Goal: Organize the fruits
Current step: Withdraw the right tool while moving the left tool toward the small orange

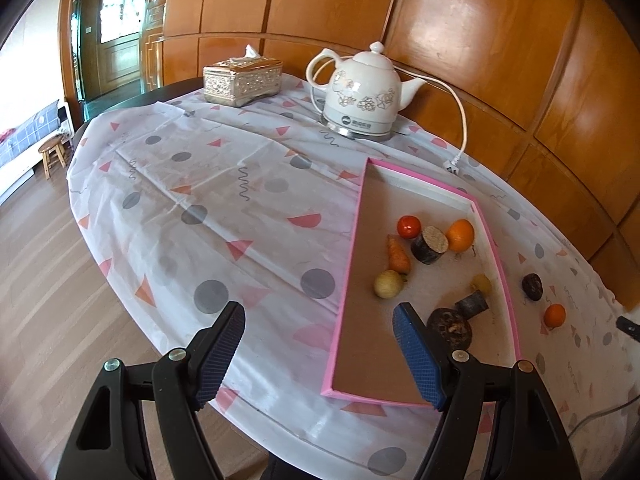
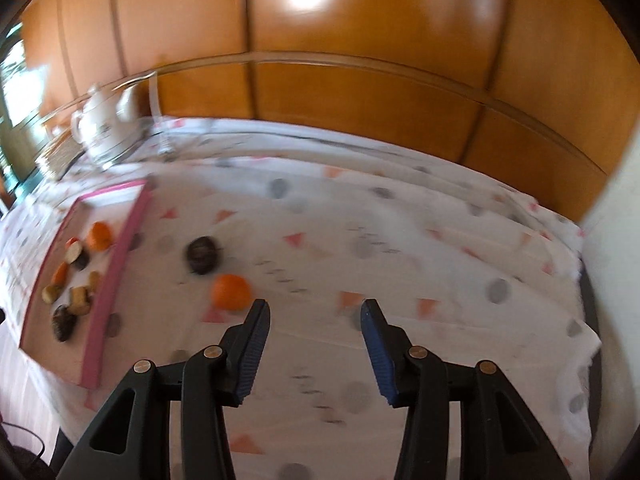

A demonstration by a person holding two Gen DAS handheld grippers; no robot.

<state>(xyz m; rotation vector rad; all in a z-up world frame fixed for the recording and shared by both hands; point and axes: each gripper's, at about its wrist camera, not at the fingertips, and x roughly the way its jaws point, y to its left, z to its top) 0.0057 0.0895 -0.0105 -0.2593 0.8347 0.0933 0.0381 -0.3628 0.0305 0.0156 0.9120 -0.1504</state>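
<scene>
The right gripper (image 2: 314,308) is wide apart and holds nothing. A small orange (image 2: 231,292) lies on the cloth just left of its left finger. A dark fruit (image 2: 203,255) sits higher up. The left gripper (image 1: 320,320) is wide too, low over the pink tray (image 1: 344,280).

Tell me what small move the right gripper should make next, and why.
Probably shift the open right gripper slightly left and forward to straddle the small orange fruit. That fruit and the dark round fruit lie on the patterned tablecloth, outside the pink-rimmed tray holding the others, and the orange one lies nearest its fingers.
</scene>
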